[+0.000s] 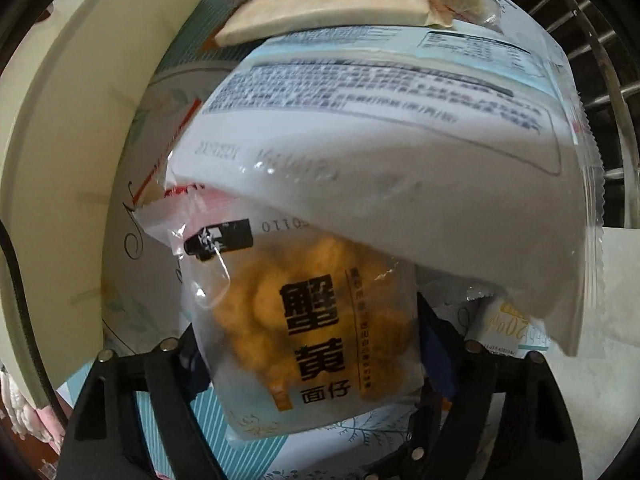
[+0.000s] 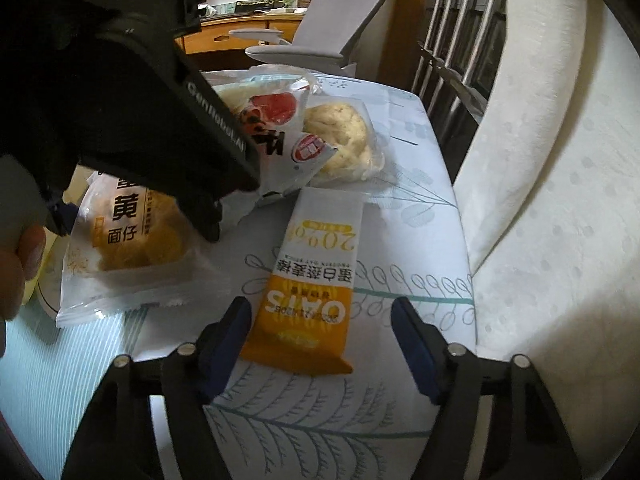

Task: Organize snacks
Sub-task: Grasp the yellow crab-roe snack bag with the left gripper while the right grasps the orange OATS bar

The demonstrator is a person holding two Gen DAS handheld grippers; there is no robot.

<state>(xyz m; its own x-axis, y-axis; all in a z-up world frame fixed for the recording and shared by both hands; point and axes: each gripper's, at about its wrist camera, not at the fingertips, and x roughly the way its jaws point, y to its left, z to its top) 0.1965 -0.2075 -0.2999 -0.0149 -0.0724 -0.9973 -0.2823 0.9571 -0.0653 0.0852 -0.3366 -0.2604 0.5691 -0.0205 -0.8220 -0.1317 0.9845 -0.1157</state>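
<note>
In the left wrist view my left gripper (image 1: pixel 308 344) is closed on a clear packet of orange crab-roe noodle snacks (image 1: pixel 304 320). A large white packet with printed text (image 1: pixel 380 148) leans over its top. The same noodle packet (image 2: pixel 132 240) shows in the right wrist view, held by the black left gripper body (image 2: pixel 152 112). My right gripper (image 2: pixel 320 320) is open, its blue pads either side of the near end of a yellow-and-white oat bar (image 2: pixel 316 276) lying on the tablecloth. Behind lie a white-and-red snack packet (image 2: pixel 280 136) and a bagged bun (image 2: pixel 340 144).
A leaf-patterned tablecloth (image 2: pixel 400 208) covers the table. A beige flat box (image 1: pixel 320 4) and more wrapped snacks lie at the far end. A cream cushion (image 2: pixel 540 200) borders the table's right side, a metal rail (image 2: pixel 452 40) and a grey chair (image 2: pixel 332 28) behind.
</note>
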